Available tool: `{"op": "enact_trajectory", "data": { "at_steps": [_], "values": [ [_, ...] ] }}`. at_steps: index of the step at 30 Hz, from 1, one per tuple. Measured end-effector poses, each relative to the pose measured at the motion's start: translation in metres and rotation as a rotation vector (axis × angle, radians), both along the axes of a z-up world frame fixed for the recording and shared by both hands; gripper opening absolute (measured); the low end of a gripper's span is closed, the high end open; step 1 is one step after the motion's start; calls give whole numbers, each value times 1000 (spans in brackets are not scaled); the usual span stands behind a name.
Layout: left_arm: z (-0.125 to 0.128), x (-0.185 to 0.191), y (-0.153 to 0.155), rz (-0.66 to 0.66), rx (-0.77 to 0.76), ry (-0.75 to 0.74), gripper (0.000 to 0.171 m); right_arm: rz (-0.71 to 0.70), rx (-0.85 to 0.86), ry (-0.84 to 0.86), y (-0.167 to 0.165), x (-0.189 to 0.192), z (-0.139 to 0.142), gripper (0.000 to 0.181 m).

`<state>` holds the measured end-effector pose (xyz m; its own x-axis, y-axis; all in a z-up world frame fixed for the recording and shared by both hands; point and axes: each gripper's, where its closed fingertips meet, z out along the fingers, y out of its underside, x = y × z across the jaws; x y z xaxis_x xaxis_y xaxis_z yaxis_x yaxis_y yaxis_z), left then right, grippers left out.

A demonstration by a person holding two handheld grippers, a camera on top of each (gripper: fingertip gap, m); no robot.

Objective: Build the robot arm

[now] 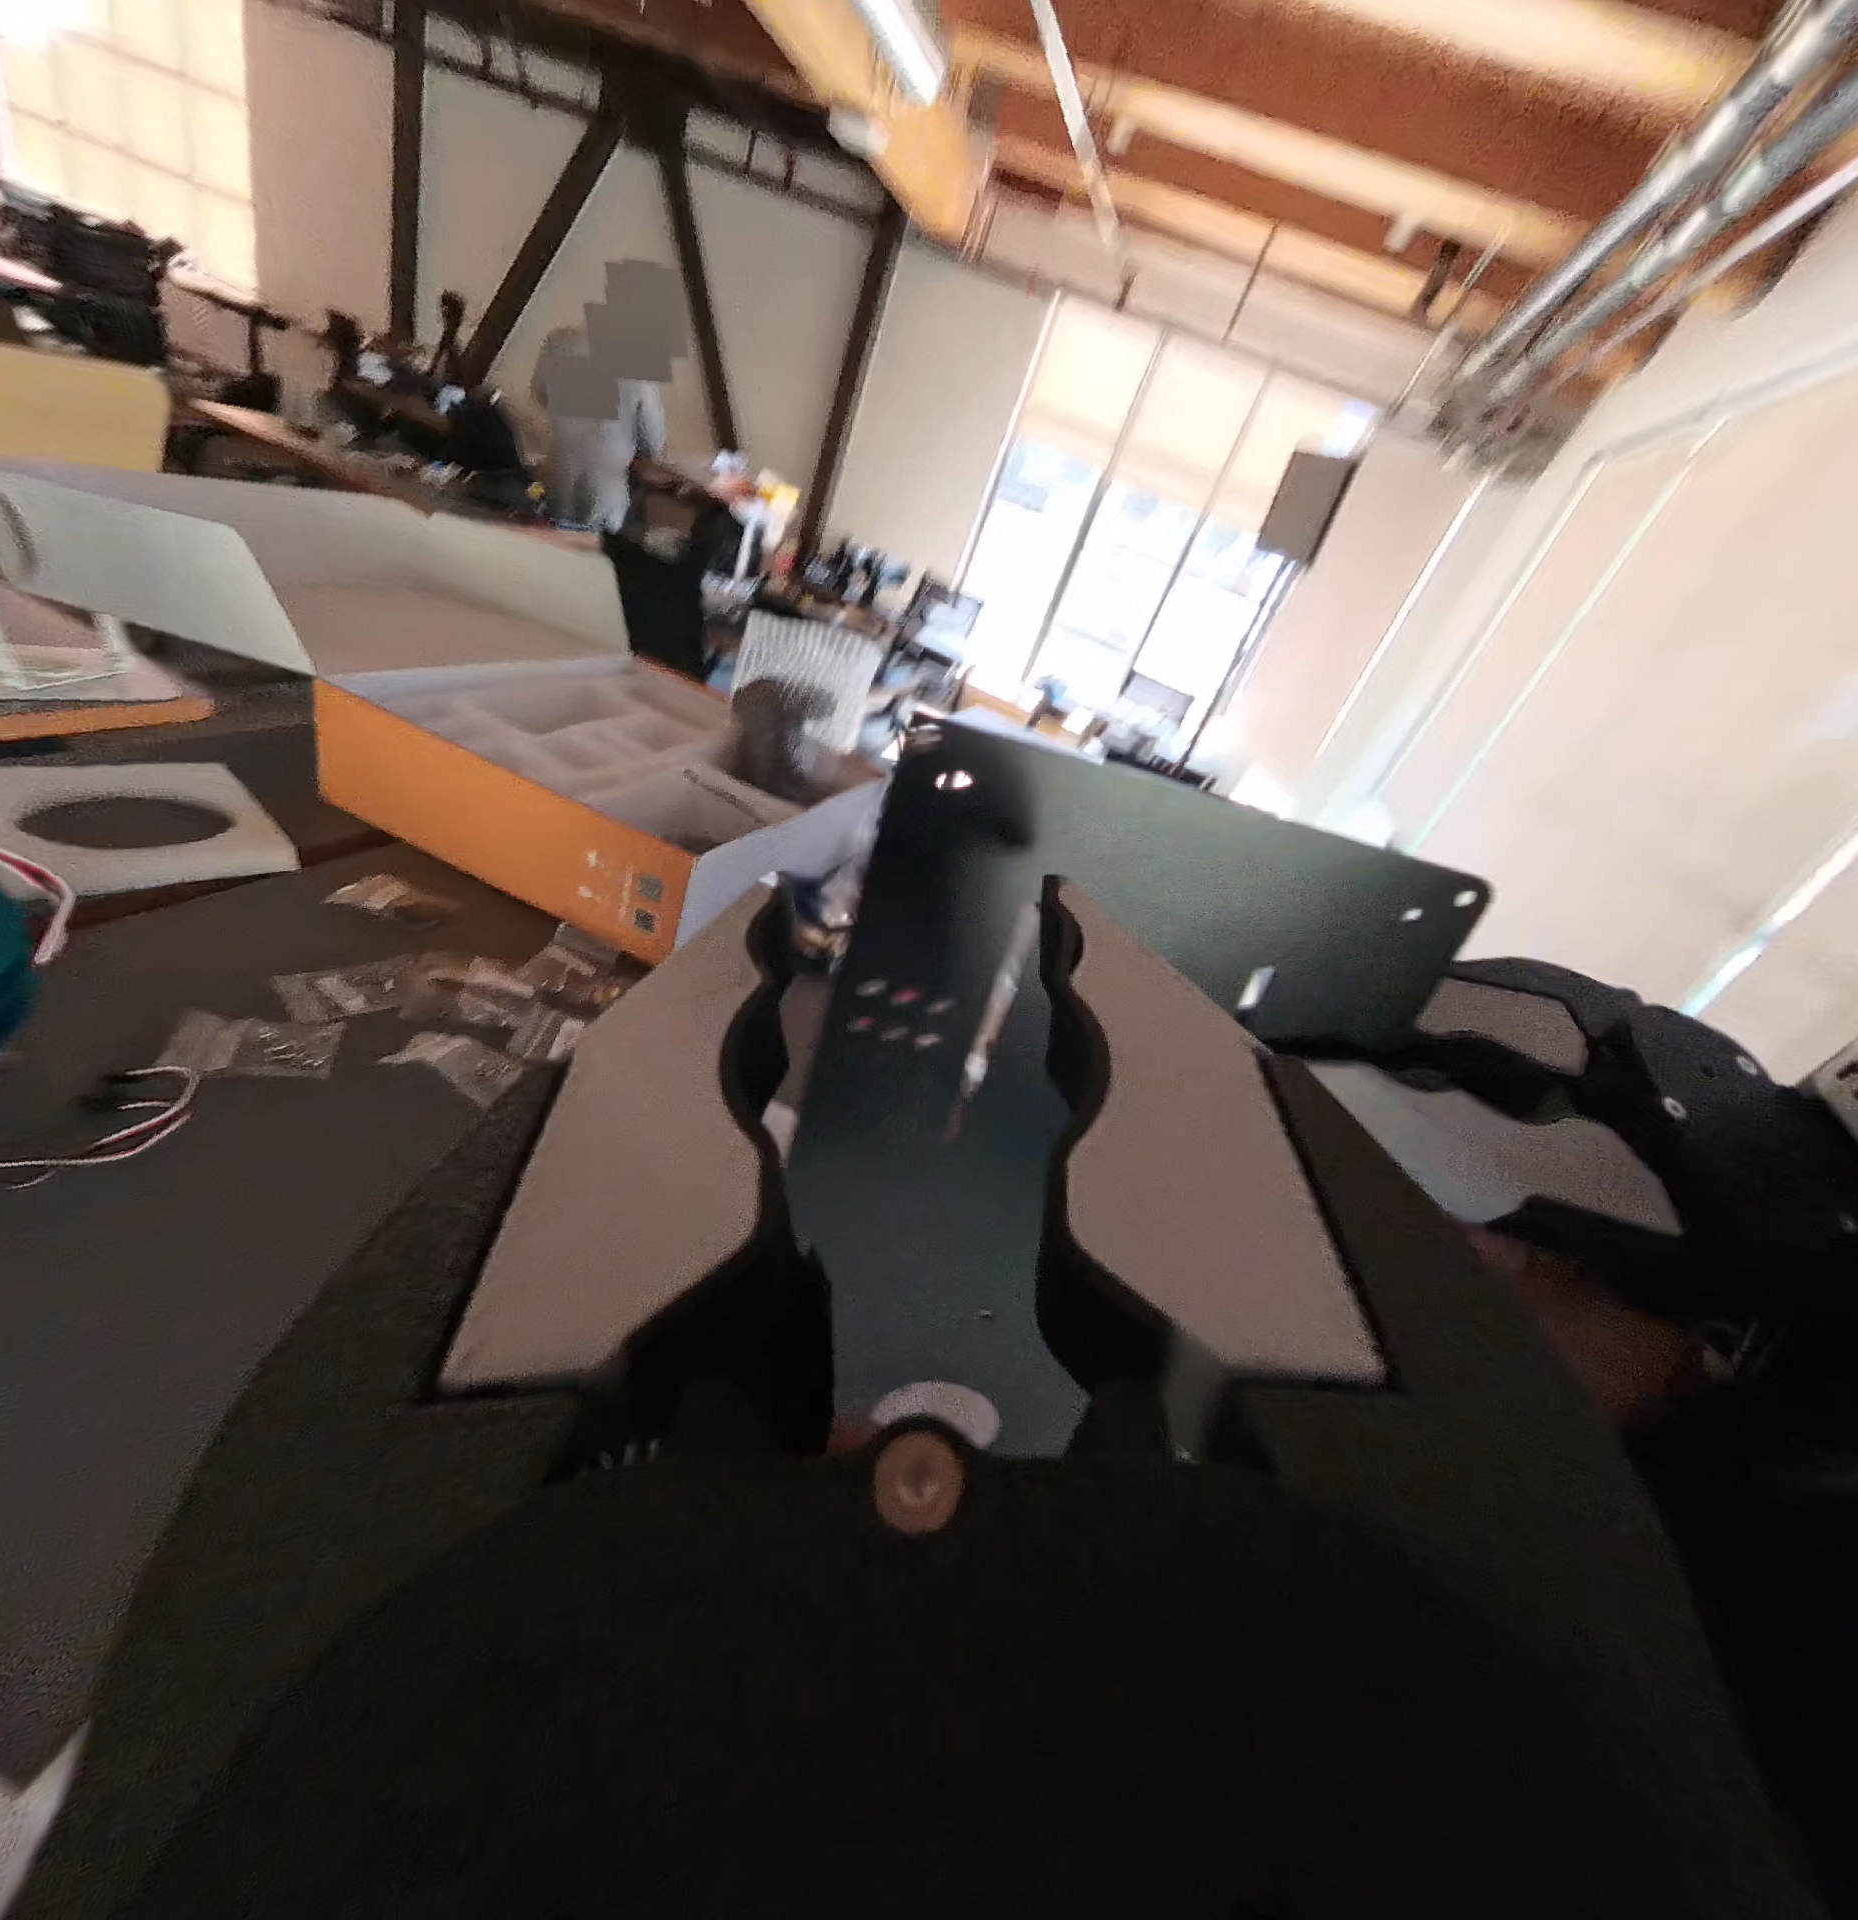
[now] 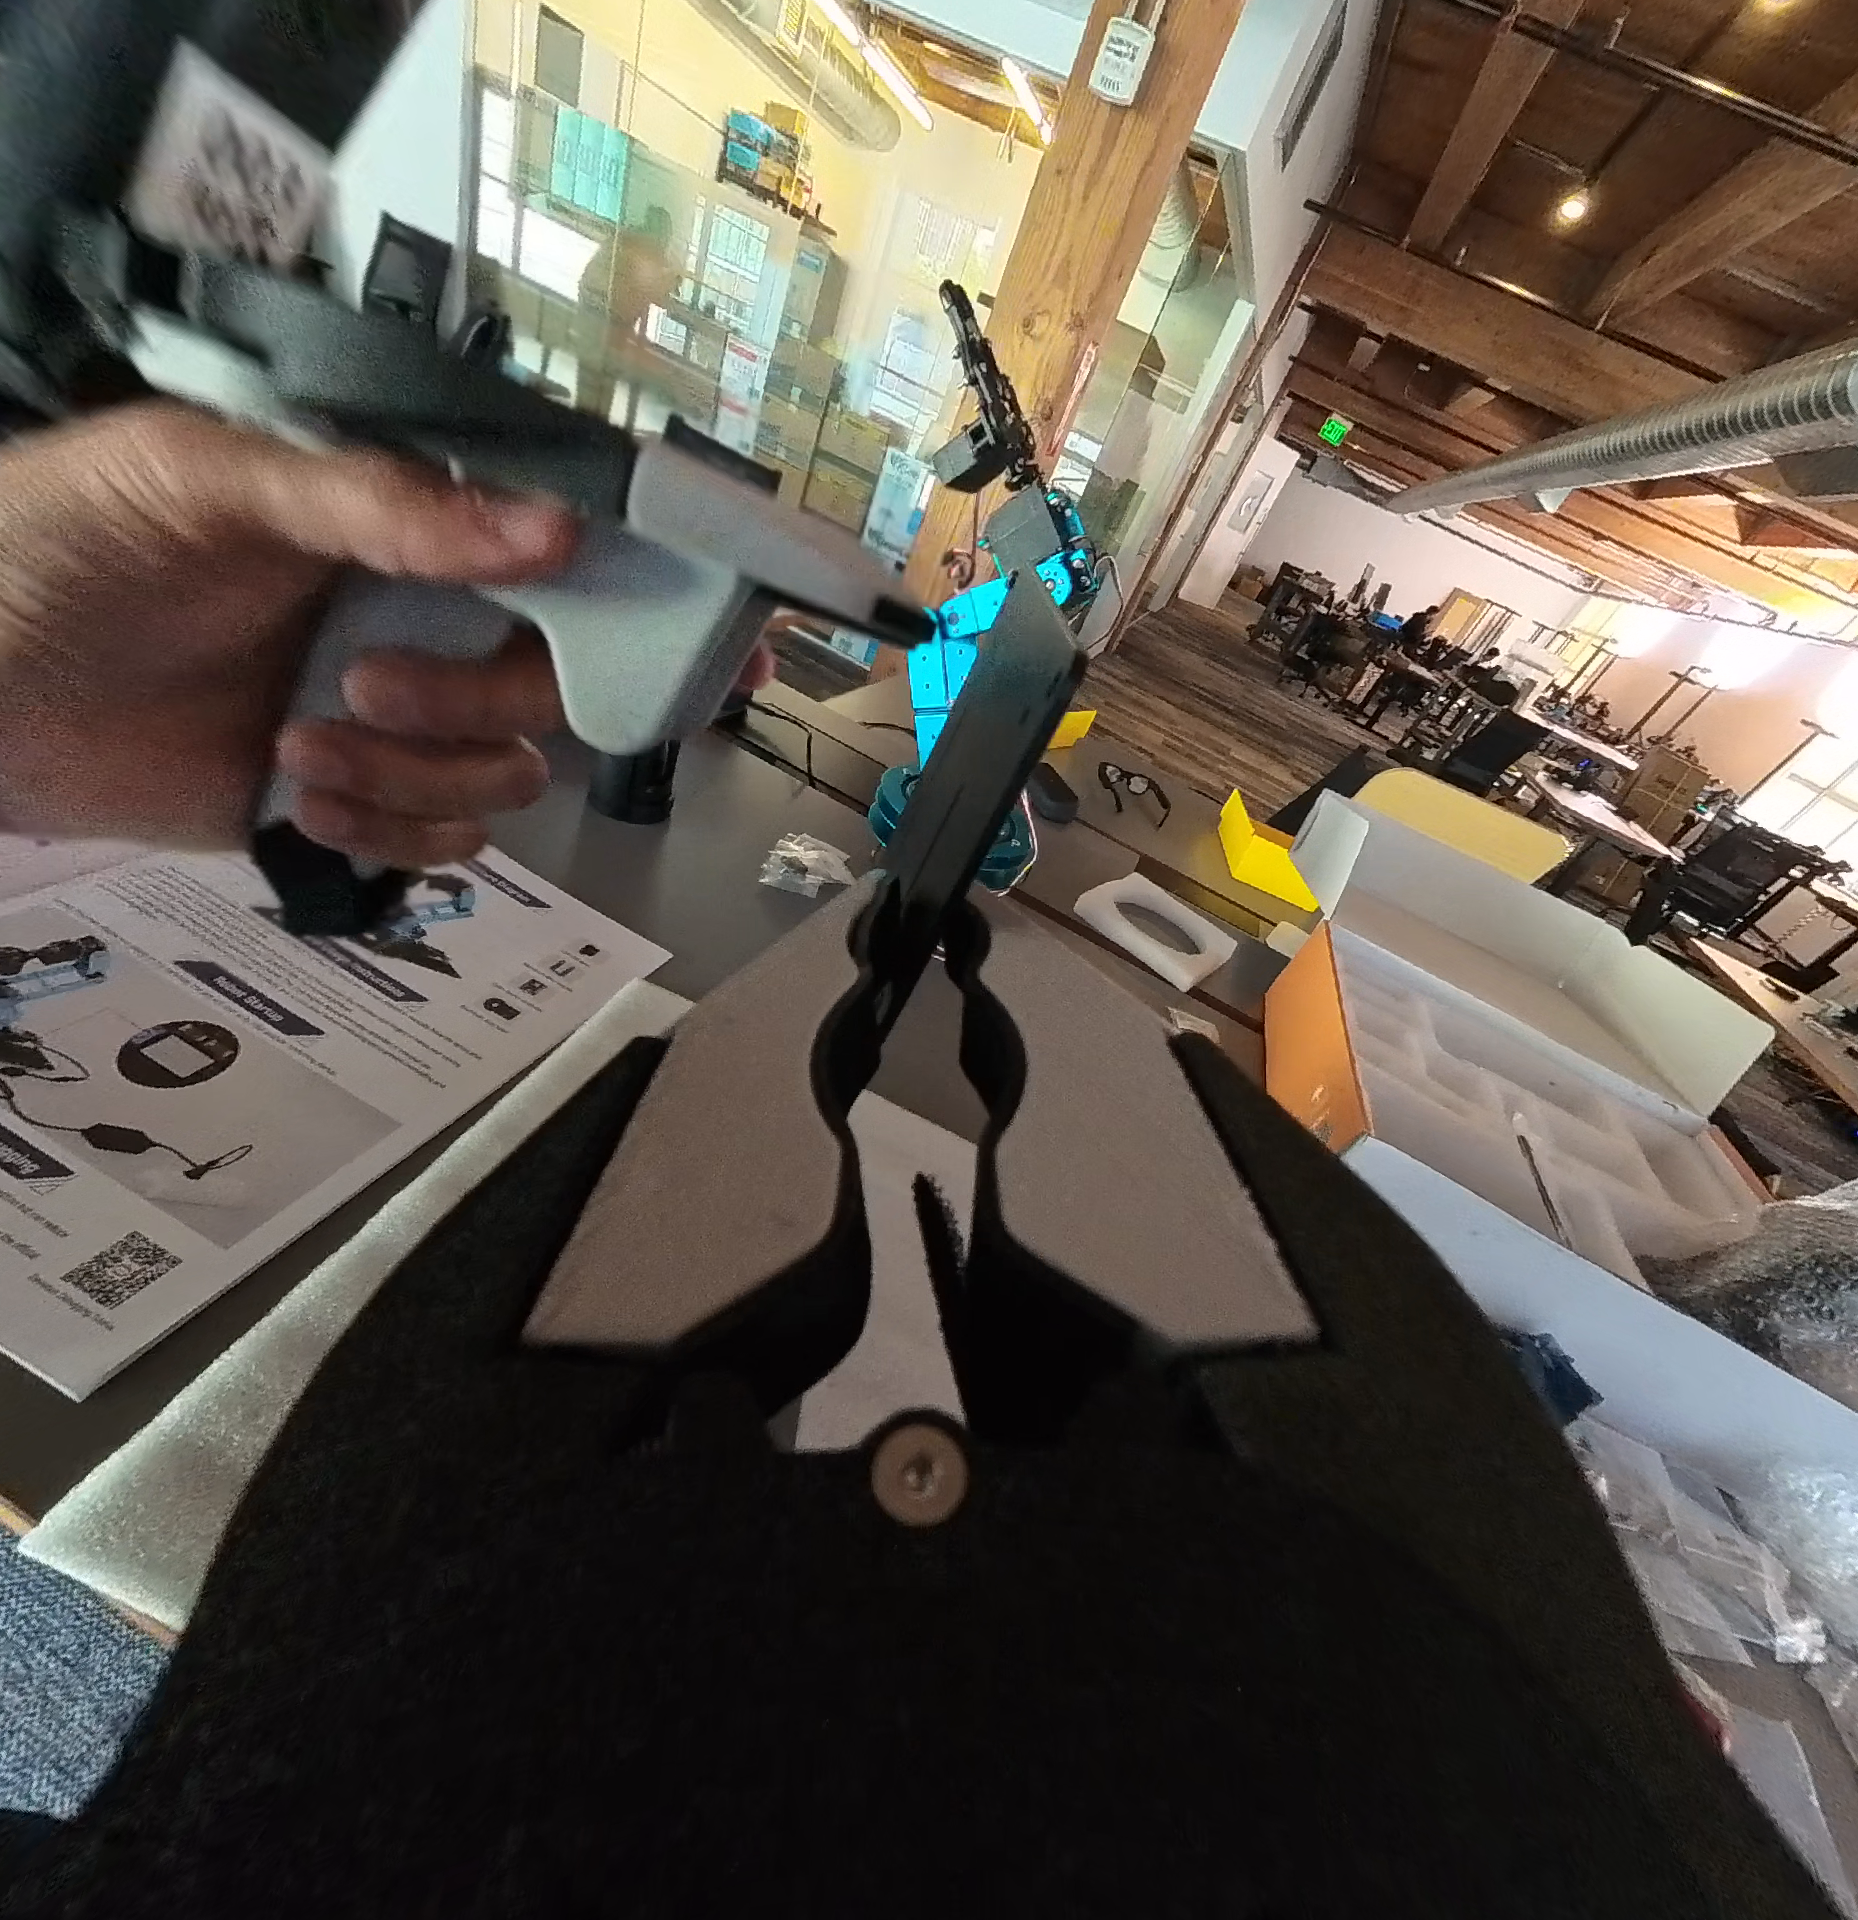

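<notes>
Both grippers hold one black metal plate (image 1: 1112, 883) up in the air above the surface (image 1: 229, 1195). The left gripper (image 1: 914, 997) has its two fingers closed on one edge of the plate. The right gripper (image 2: 909, 935) pinches the other end, so the plate looks thin from there. A hand (image 2: 208, 623) holds the left gripper's handle. Below lie an orange box (image 1: 509, 821) with white foam, small bags of parts (image 1: 385, 997), a paper guide (image 2: 229, 1060) and a blue robot arm (image 2: 966, 665).
</notes>
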<state>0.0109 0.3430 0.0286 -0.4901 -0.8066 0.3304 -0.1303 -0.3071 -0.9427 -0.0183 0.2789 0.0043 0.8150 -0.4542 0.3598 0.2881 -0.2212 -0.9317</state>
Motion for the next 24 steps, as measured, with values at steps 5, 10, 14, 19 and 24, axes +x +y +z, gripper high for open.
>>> {"op": "enact_trajectory", "data": {
  "at_steps": [5,10,14,19,24],
  "values": [
    [-20,1,27,-421,-328,-137,48,9,12,26,-1,1,0,7],
    [-31,16,-1,-666,-200,-135,55,19,0,23,-2,1,-1,7],
    [-35,8,-21,-853,-131,-127,23,44,-12,23,-2,-2,-1,7],
    [-35,2,-22,-1005,-139,-128,18,127,-22,3,2,-13,-1,11],
    [-35,-2,-13,-1150,-193,-169,8,208,-14,56,7,-15,-2,25]
  ]
}}
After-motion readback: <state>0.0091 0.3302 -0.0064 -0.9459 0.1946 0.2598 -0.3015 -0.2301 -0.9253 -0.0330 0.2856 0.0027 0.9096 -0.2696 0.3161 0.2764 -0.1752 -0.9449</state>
